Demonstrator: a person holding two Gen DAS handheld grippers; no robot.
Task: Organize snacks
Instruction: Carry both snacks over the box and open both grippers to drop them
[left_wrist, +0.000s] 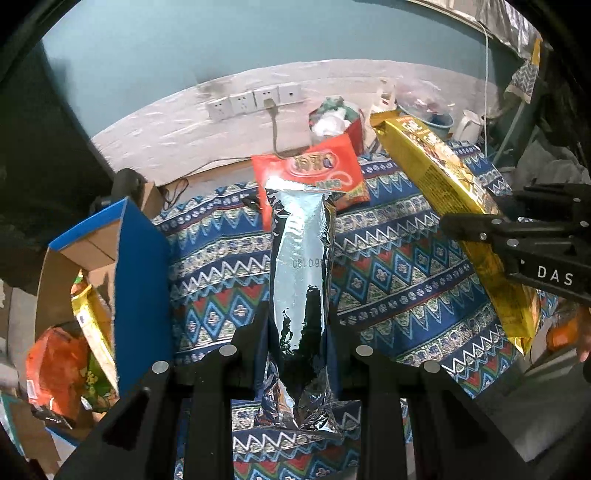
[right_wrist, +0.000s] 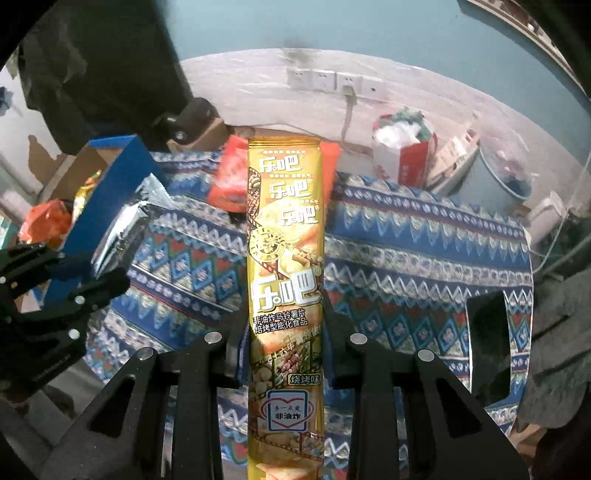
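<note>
My left gripper is shut on a long silver foil snack pack, held up above the patterned cloth. My right gripper is shut on a long yellow chip pack, also lifted off the cloth. In the left wrist view the yellow chip pack slants across the right side, with the right gripper clamped on it. In the right wrist view the silver pack and the left gripper show at the left. A red snack bag lies on the cloth behind the packs.
A blue cardboard box stands open at the left with orange and yellow snack bags inside. The patterned blue cloth covers the table. A red bag of clutter, a bucket and wall sockets lie behind.
</note>
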